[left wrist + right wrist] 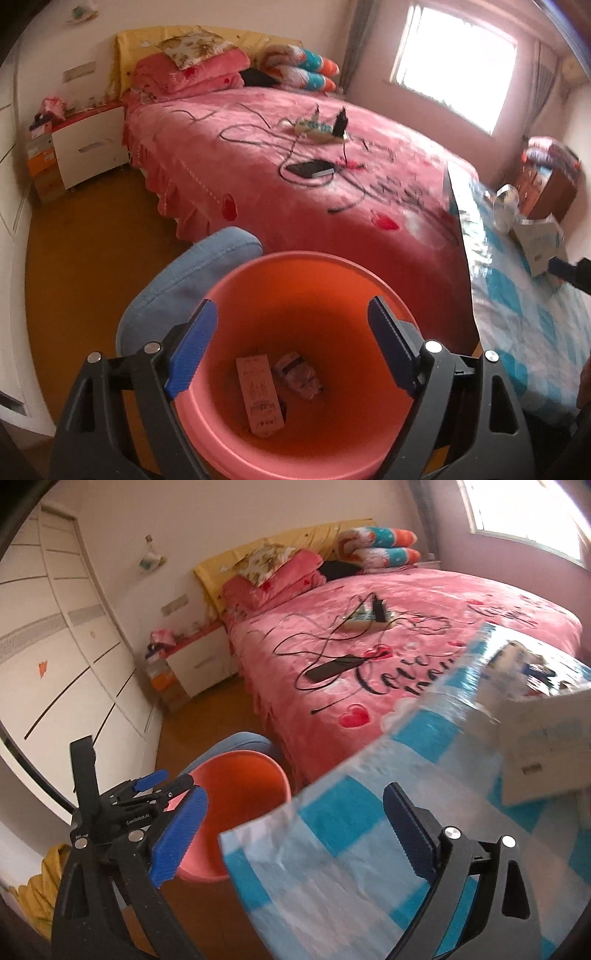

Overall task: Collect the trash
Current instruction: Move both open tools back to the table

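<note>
The left gripper hangs directly above the round pink plastic bin, its ribbed blue pads spread wide and holding nothing. At the bottom of the bin lie a flat rectangular paper box with small printing (too blurred to read) and a crumpled shiny wrapper, just beside each other. The bin has smooth walls and stands on the brown floor, between a blue cushioned chair and the bed.

The right gripper is also wide apart and empty, over the table covered with a glossy blue-and-white checked cloth. A white cardboard box rests on this cloth. The letters "GenRobot.AI" can be read on the black frame of the left gripper in the right wrist view.

The bed has a soft pink blanket with red hearts and black cursive writing. A power strip, thin black cables and a dark flat phone lie on it.
</note>
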The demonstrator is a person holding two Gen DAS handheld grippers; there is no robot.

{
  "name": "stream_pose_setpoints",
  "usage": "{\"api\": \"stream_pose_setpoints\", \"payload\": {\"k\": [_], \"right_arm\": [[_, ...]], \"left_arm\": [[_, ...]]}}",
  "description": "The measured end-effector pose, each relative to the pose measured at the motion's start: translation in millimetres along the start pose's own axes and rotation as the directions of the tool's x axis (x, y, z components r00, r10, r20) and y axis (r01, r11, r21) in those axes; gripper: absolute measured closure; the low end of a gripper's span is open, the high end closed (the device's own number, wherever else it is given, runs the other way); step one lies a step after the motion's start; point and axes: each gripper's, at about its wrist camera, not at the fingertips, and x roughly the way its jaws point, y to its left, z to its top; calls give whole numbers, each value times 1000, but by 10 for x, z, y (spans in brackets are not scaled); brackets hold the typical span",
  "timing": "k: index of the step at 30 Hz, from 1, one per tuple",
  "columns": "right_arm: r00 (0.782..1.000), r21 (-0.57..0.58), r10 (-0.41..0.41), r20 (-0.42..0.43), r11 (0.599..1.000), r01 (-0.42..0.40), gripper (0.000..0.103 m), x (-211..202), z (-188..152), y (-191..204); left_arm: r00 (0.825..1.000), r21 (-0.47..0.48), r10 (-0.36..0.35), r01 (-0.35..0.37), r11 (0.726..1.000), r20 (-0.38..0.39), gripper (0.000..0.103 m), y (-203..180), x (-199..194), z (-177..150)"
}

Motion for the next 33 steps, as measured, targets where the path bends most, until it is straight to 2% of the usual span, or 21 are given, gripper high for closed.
{"api": "stream_pose_setpoints", "payload": {"k": [7, 12, 19, 24, 33], "right_arm": [[995, 46, -90, 38, 995, 88, 5, -396, -171, -198], [994, 140, -108, 37, 985, 102, 5, -647, -228, -406], [982, 242, -184, 34, 955, 171, 5, -986, -349, -768], [975, 316, -216, 48, 930, 190, 5, -1202, -452, -1048], [952, 411, -291, 95, 883, 229, 5, -1625, -612, -1485]], "left_arm": [[994, 54, -84, 88, 995, -64, 19, -310, 13, 26], [988, 94, -136, 142, 985, -67, 19, -591, -42, 131], [971, 166, -230, 238, 957, -70, 19, -1097, -185, 349], [945, 174, -314, 325, 930, -89, 19, -1503, -199, 502], [906, 254, -401, 423, 870, -137, 19, -2226, -45, 734]]}}
